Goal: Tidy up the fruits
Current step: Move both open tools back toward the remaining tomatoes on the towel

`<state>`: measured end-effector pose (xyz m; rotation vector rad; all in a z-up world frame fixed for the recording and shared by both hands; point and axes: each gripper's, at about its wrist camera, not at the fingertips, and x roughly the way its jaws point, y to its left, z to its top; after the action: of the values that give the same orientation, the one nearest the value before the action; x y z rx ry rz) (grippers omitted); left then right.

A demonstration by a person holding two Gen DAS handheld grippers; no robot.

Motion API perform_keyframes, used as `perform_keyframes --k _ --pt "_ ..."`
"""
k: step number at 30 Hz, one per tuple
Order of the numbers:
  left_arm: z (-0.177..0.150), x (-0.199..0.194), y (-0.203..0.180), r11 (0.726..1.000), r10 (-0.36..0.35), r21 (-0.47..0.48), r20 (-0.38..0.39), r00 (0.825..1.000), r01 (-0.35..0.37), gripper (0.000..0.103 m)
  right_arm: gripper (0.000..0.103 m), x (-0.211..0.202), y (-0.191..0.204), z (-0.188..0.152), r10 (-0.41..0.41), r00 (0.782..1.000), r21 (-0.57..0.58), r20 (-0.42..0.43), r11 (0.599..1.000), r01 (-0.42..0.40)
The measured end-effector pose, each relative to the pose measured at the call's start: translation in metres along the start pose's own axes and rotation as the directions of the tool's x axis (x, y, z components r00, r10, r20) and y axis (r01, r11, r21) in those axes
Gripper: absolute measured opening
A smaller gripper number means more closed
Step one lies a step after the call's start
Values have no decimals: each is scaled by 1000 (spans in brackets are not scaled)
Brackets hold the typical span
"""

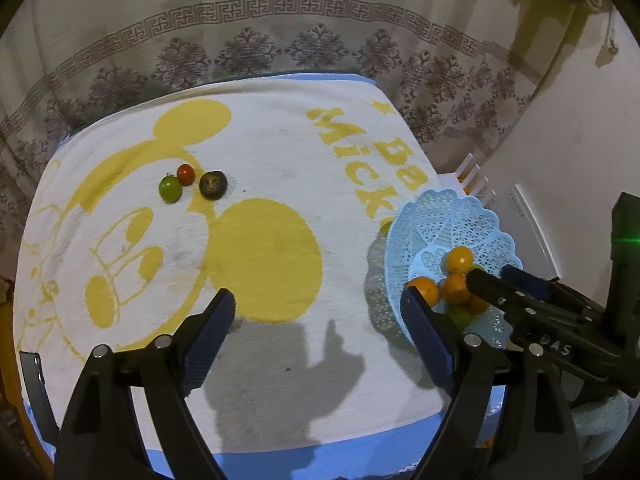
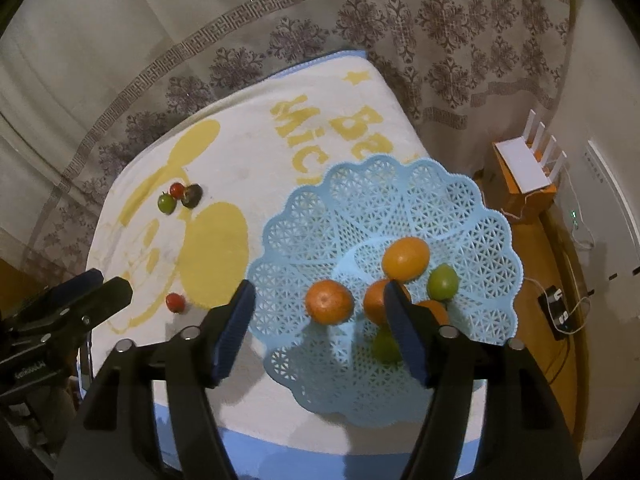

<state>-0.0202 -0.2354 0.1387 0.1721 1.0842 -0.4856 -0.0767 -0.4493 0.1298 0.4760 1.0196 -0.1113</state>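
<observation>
A light-blue lattice basket stands on the right of the table and holds several oranges and two green fruits. My right gripper hangs open above the basket; one orange shows below the gap, untouched by the pads. My left gripper is open over bare towel with nothing between its fingers. A green tomato, a red tomato and a dark fruit lie together far left. Another red tomato lies alone near the left gripper.
A white towel with a yellow mouse print covers the table. A patterned curtain hangs close behind. On the right, beyond the table edge, stand a white router on an orange box and a power strip on the floor.
</observation>
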Motion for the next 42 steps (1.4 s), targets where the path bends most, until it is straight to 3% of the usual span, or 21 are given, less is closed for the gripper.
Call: perform_keyframes --k 4,29,42 --pt "-1 -4 12 1000 14 -25 10 1000 -14 84 88 -5 7 1 -9 999 -27 50 1000 11" --pt "-20 -26 122 973 129 -193 11 992 -124 84 88 17 81 -3 49 999 -141 -22 989 -52" --pt "-20 -23 159 972 138 -195 2 990 -135 84 87 37 121 -7 45 998 -172 -51 984 -53"
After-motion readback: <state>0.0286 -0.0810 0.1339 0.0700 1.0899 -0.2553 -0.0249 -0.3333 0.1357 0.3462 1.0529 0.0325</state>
